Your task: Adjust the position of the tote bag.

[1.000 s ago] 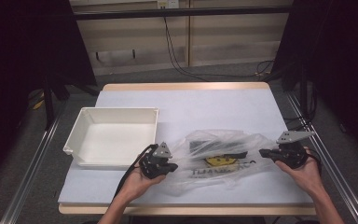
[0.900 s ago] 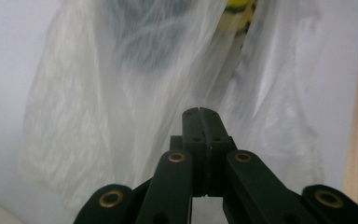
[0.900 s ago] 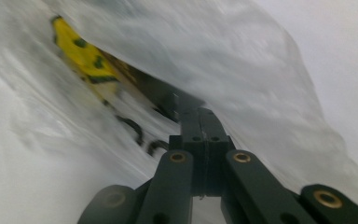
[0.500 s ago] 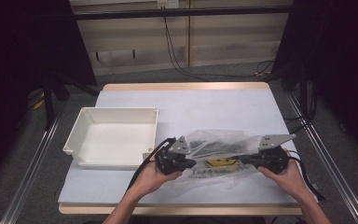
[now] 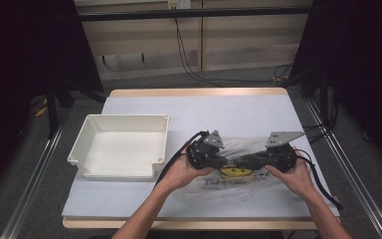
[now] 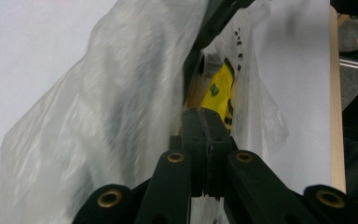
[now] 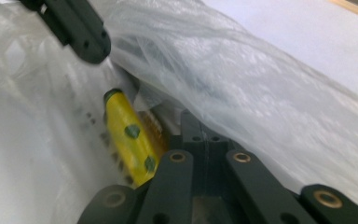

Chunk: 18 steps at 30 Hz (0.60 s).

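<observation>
Both the left claw (image 5: 225, 160) and the right claw (image 5: 248, 162) were pinching the thin plastic bag (image 5: 243, 186) on the desk (image 5: 229, 109), which looked soft, slippery and light, best gripped at its gathered edge.

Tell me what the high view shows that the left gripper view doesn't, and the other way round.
High view alone: the white tray left of the bag, both hands, and the floor around the table.

Left gripper view alone: a close look along the left gripper, its jaws shut on a fold of the clear plastic bag, with small dark print on the plastic.

Both: the bag, the yellow item inside it, the white tabletop, and part of the right gripper.
</observation>
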Motion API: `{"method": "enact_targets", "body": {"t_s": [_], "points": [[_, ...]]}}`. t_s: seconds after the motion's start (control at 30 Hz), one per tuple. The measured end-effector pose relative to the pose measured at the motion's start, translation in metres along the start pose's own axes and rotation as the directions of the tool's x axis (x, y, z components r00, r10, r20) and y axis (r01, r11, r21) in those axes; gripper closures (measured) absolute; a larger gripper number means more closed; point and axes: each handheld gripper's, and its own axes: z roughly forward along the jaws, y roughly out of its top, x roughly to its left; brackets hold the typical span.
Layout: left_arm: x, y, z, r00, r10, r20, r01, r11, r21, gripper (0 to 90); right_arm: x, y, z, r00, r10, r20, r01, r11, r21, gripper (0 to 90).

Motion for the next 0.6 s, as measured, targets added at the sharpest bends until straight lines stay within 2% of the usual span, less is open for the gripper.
{"method": "enact_targets", "body": {"t_s": [0.13, 0.17, 0.23, 0.27, 0.3, 0.33, 0.4, 0.47, 0.6], "points": [[0.002, 0.009, 0.009, 0.9999, 0.009, 0.008, -0.009, 0.9998, 0.019, 89.4, -0.004, 0.004, 0.01, 0.9999, 0.011, 0.004, -0.011, 1.0, -0.009, 90.0], [0.005, 0.015, 0.014, 0.9999, 0.016, -0.003, -0.016, 0.9986, 0.05, 89.5, -0.005, 0.006, 0.014, 0.9997, 0.022, -0.008, -0.022, 0.999, -0.023, 90.0], [0.008, 0.017, 0.017, 0.9999, 0.013, -0.003, -0.013, 0.9981, 0.06, 89.5, -0.003, 0.008, 0.016, 0.9998, 0.014, -0.013, -0.014, 1.0, -0.02, 90.0], [0.016, 0.019, 0.02, 0.9996, 0.002, -0.029, 0.0, 0.997, 0.077, 89.6, -0.001, 0.008, 0.016, 0.9998, 0.008, -0.017, -0.009, 1.0, -0.016, 90.0], [0.016, 0.019, 0.02, 0.9996, 0.002, -0.029, 0.0, 0.997, 0.077, 89.6, -0.001, 0.008, 0.016, 0.9998, 0.008, -0.017, -0.009, 1.0, -0.016, 90.0], [0.026, 0.02, 0.022, 0.9992, -0.016, -0.038, 0.019, 0.9962, 0.085, 89.6, 0.003, 0.006, 0.016, 0.9996, 0.004, -0.027, -0.005, 1.0, -0.015, 90.0], [0.035, 0.02, 0.024, 0.9983, -0.031, -0.049, 0.036, 0.9946, 0.097, 89.6, 0.008, 0.004, 0.017, 0.9991, -0.008, -0.042, 0.008, 1.0, -0.005, 90.0], [0.041, 0.019, 0.027, 0.9967, -0.054, -0.061, 0.06, 0.9931, 0.101, 89.6, 0.014, 0.002, 0.02, 0.9981, -0.019, -0.059, 0.019, 1.0, 0.009, 90.0], [0.044, 0.02, 0.03, 0.9957, -0.053, -0.076, 0.061, 0.992, 0.11, 89.7, 0.022, -0.002, 0.026, 0.9957, -0.03, -0.088, 0.033, 0.999, 0.035, 90.0]]}}
